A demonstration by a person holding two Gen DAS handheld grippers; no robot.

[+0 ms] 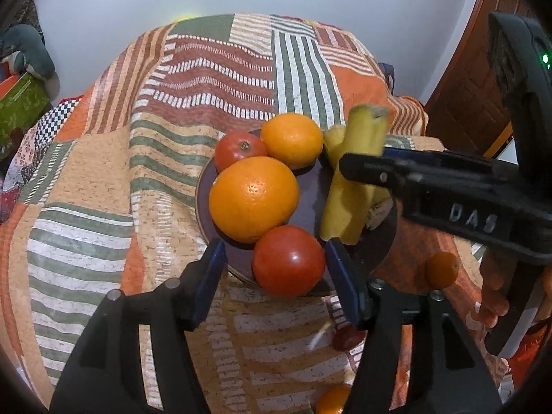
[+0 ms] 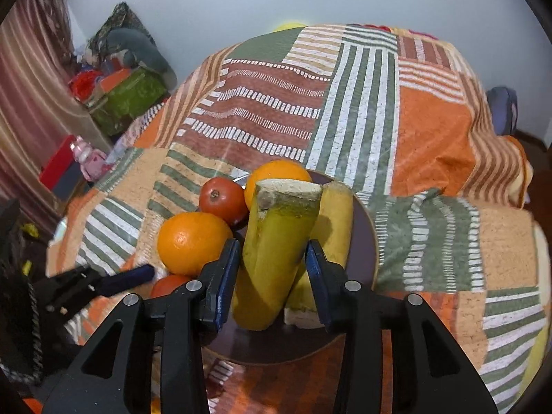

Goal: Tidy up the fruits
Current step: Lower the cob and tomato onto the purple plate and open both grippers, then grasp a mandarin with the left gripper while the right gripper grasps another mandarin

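A dark round plate (image 1: 310,200) on a patchwork cloth holds two oranges (image 1: 253,198) (image 1: 291,139), two red tomatoes and a bunch of bananas (image 1: 348,203). My left gripper (image 1: 276,276) is open around the near tomato (image 1: 288,260): the right pad is at its skin and the left pad stands off it. My right gripper (image 2: 272,276) straddles the bananas (image 2: 276,241), which lean stem-up with their lower end on the plate (image 2: 362,241). Its pads stand close beside the peel with thin gaps, so it is open. One left finger (image 2: 127,277) shows by the near orange (image 2: 191,241).
Small orange fruits lie off the plate on the cloth (image 1: 441,269) (image 1: 333,400), with a small red item (image 1: 346,339) nearby. A person's hand (image 1: 493,296) holds the right tool. A wooden door (image 1: 472,103) stands at right; a green box (image 2: 131,100) and clutter at left.
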